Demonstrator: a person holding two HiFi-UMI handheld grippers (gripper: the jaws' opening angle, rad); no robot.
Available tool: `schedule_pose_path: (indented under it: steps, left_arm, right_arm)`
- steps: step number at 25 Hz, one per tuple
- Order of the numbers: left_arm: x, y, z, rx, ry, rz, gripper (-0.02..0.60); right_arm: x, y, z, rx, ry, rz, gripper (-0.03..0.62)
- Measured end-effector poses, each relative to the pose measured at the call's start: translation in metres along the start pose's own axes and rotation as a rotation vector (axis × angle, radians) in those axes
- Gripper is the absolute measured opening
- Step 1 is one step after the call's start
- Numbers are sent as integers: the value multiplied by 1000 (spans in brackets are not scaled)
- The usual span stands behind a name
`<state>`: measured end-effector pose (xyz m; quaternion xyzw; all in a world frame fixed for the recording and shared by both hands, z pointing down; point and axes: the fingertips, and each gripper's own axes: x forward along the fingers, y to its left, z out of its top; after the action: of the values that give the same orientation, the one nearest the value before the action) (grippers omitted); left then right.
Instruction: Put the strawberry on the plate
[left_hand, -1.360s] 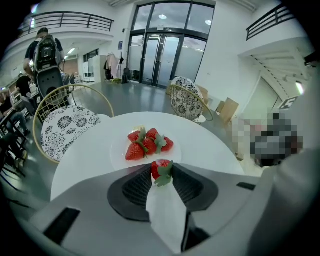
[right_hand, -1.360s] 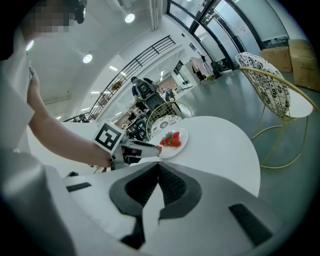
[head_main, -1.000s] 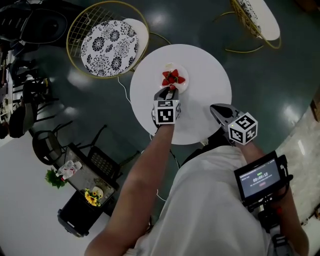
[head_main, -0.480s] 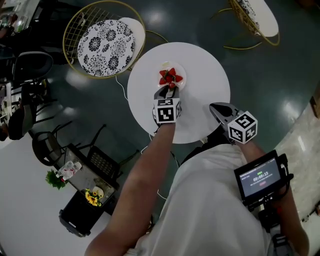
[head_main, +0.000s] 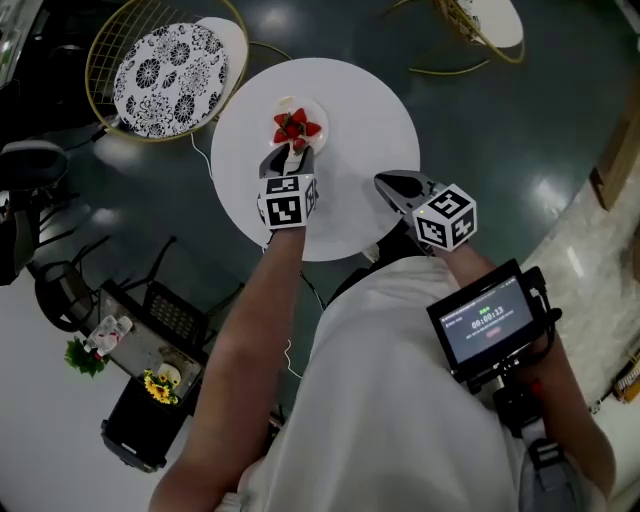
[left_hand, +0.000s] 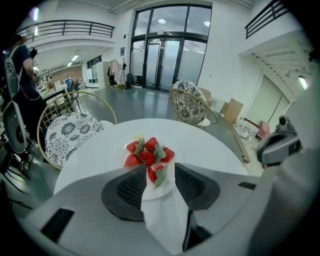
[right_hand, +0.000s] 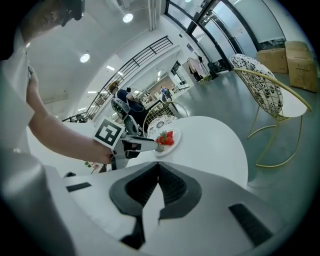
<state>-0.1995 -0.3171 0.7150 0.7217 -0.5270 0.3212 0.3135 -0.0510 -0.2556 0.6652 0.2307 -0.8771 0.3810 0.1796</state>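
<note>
A small white plate (head_main: 315, 108) with a pile of red strawberries (head_main: 295, 127) sits on the far left part of the round white table (head_main: 370, 110). My left gripper (head_main: 288, 152) is at the plate's near edge and its jaws are opening. One strawberry (left_hand: 156, 173) lies between them on the plate, next to the pile (left_hand: 147, 152), and the pads no longer press on it. My right gripper (head_main: 382, 182) hovers over the table's near right side, shut and empty. In its own view the plate (right_hand: 176, 132) and the left gripper (right_hand: 152, 144) show ahead.
A gold wire chair with a black-and-white patterned cushion (head_main: 165, 65) stands left of the table, and another chair (head_main: 480, 20) is at the far right. A screen device (head_main: 490, 320) rides on the right forearm. Dark floor surrounds the table.
The whole scene has slid left and up in the head view. My left gripper stays at the plate's near edge. The right gripper keeps its place over the table.
</note>
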Motion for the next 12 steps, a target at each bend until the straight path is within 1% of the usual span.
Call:
schedule_pose_path:
  steps: [4,9,12]
  left_arm:
    - [-15,3,-3,-9,-24,28,156]
    - [-36,7,-17,-43,-57,58,153]
    - [-46,8,-27,-68,-71,76,101]
  right_arm:
    - [2,3,2,-16,5,15,6]
    - [4,6,2,-39,10,37,6]
    - [5,4,3,-48,9,41,6]
